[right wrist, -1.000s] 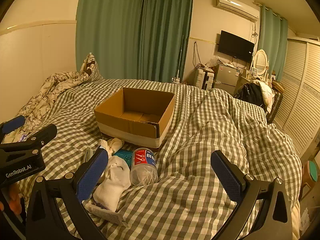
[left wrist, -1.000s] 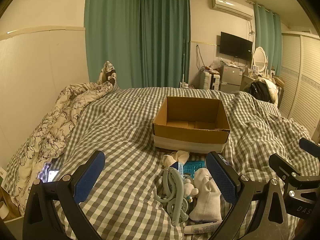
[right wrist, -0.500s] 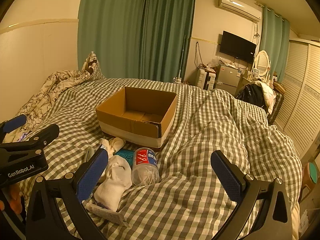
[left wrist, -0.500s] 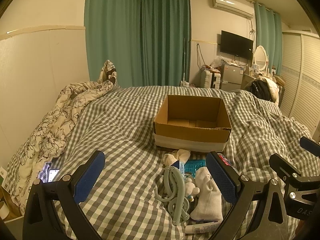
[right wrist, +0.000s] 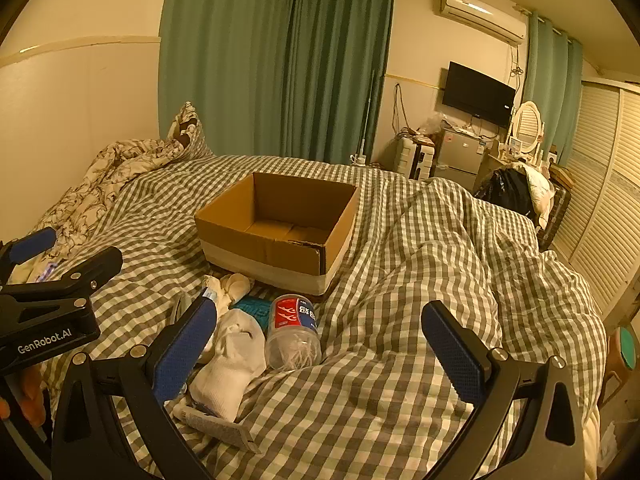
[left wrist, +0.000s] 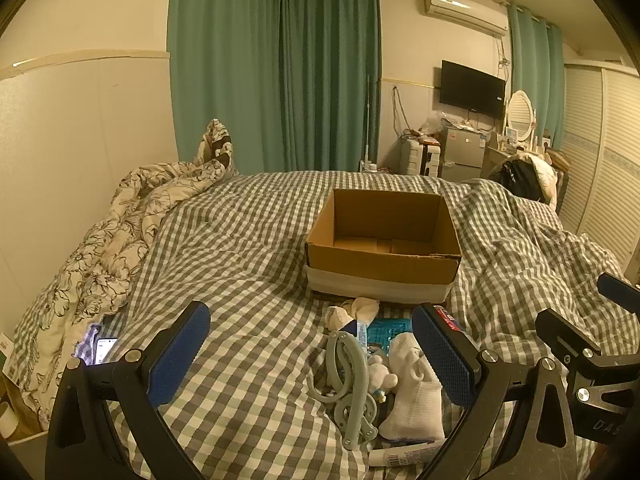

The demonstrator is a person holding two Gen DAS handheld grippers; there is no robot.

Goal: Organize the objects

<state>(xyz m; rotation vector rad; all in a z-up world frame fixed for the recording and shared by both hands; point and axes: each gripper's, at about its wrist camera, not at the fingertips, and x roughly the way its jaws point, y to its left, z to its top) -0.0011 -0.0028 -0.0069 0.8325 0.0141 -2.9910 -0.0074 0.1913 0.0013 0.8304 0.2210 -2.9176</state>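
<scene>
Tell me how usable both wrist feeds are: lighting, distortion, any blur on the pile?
Left wrist view: warm, dim yellow light, strong fisheye bending with dark corners; the sock and box look sharp. Right wrist view: same yellow cast and curvature, the bottle is sharp, glare only on the air conditioner.

We see a matt cardboard box (left wrist: 382,248), knitted cloth sock (right wrist: 230,360), and glossy clear-plastic jar (right wrist: 294,334).

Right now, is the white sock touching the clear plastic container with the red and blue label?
Touching. In the right wrist view the white sock lies pressed against the left side of the clear container, with no checked cover showing between them.
</scene>
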